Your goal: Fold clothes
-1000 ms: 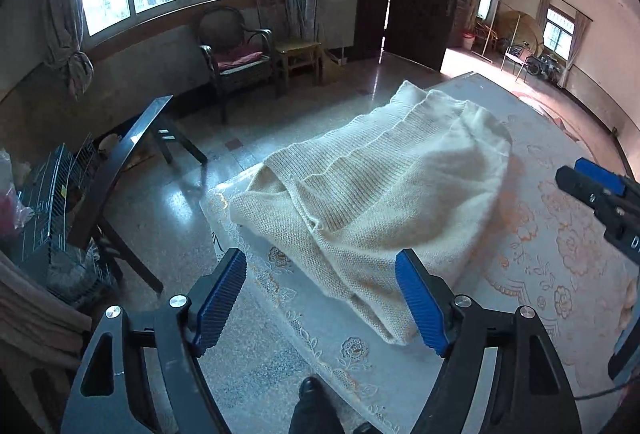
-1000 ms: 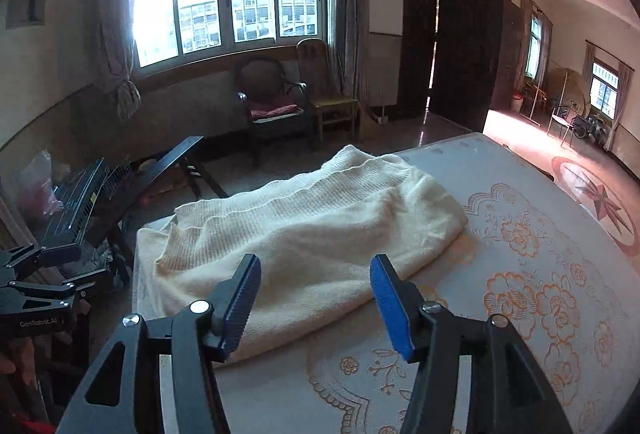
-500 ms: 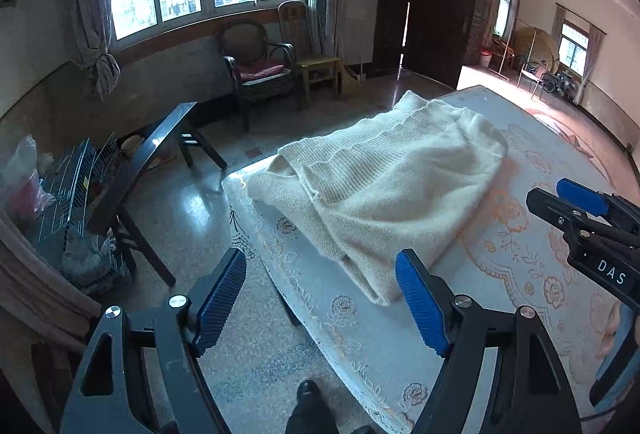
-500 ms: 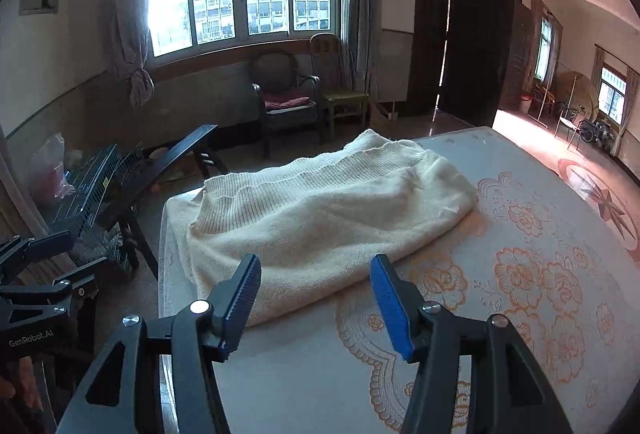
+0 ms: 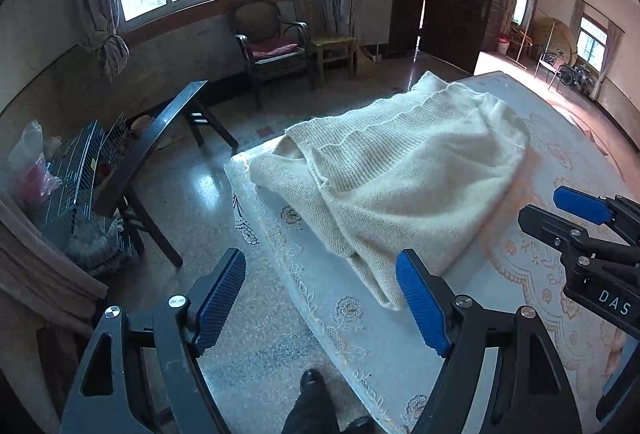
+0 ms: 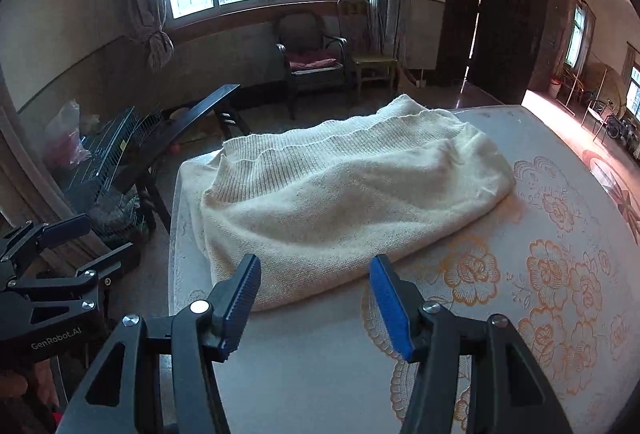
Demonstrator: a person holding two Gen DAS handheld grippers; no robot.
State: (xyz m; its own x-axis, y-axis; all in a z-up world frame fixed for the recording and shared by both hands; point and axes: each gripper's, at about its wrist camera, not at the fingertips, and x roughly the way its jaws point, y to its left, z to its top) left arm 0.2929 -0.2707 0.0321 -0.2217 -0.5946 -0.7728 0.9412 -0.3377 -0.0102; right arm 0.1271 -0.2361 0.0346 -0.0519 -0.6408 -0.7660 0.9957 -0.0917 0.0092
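Observation:
A cream knitted sweater [image 5: 404, 178] lies folded in a bundle on the floral tablecloth [image 5: 360, 322], near the table's far left corner; it also shows in the right wrist view [image 6: 344, 202]. My left gripper [image 5: 320, 298] is open and empty, held back over the table's near left edge, apart from the sweater. My right gripper [image 6: 314, 298] is open and empty, just short of the sweater's near edge. The right gripper also shows at the right of the left wrist view [image 5: 580, 230], and the left gripper at the left of the right wrist view [image 6: 52, 258].
The table's left edge [image 5: 280, 266] drops to a terrazzo floor [image 5: 192, 202]. A dark bench [image 5: 152, 150] and a wire cage [image 5: 80, 170] stand to the left. Two chairs [image 5: 276, 54] stand under the windows. A person's shoe [image 5: 310, 382] is on the floor below.
Both grippers have pulled back and risen from the sweater, which now looks smaller and farther off. Both stay open. The sweater has not moved.

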